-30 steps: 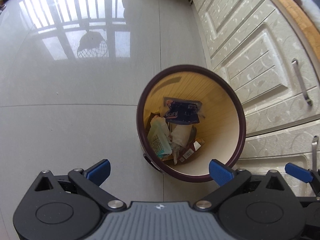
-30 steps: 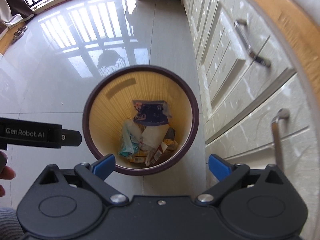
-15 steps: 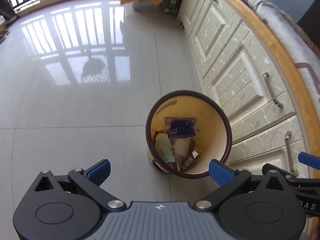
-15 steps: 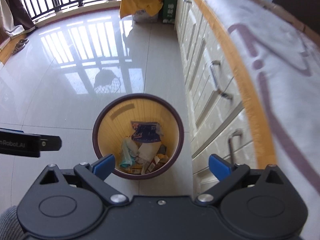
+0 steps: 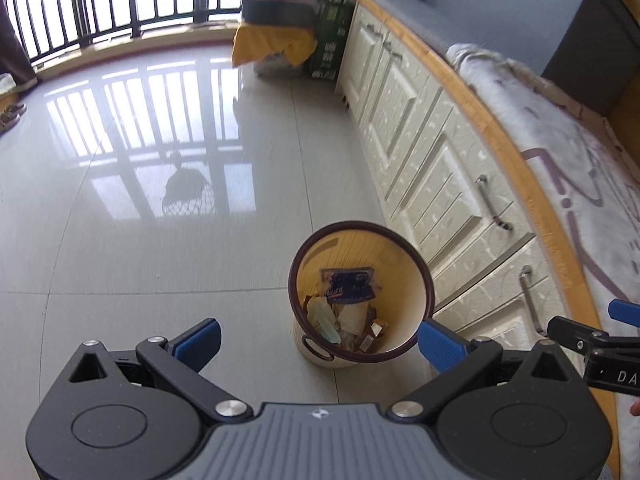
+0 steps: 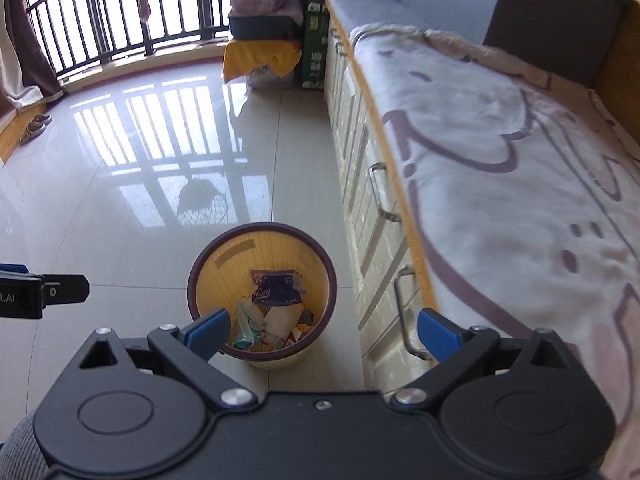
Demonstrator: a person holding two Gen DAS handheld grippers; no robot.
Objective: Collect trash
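A round bin (image 5: 400, 256) with a dark purple rim and yellow inner wall stands on the tiled floor beside the cabinets; it also shows in the right wrist view (image 6: 224, 256). Inside lie a dark blue wrapper (image 5: 350, 285), a pale green packet (image 5: 324, 318) and other scraps. My left gripper (image 5: 320, 344) is open and empty, high above the bin. My right gripper (image 6: 322, 330) is open and empty, also high above the bin. Each gripper shows at the edge of the other's view.
Cream cabinets (image 5: 432, 168) with metal handles run along the right. A white blanket with purple lines (image 6: 500, 168) covers the top. A yellow-draped stack and green box (image 6: 276, 52) stand at the far end by the balcony railing (image 6: 100, 20). Shoes (image 6: 34, 128) lie far left.
Both grippers have risen well away from the bin, which now looks smaller and lower in both views. The blanket-covered top has come into view. Both stay open and empty.
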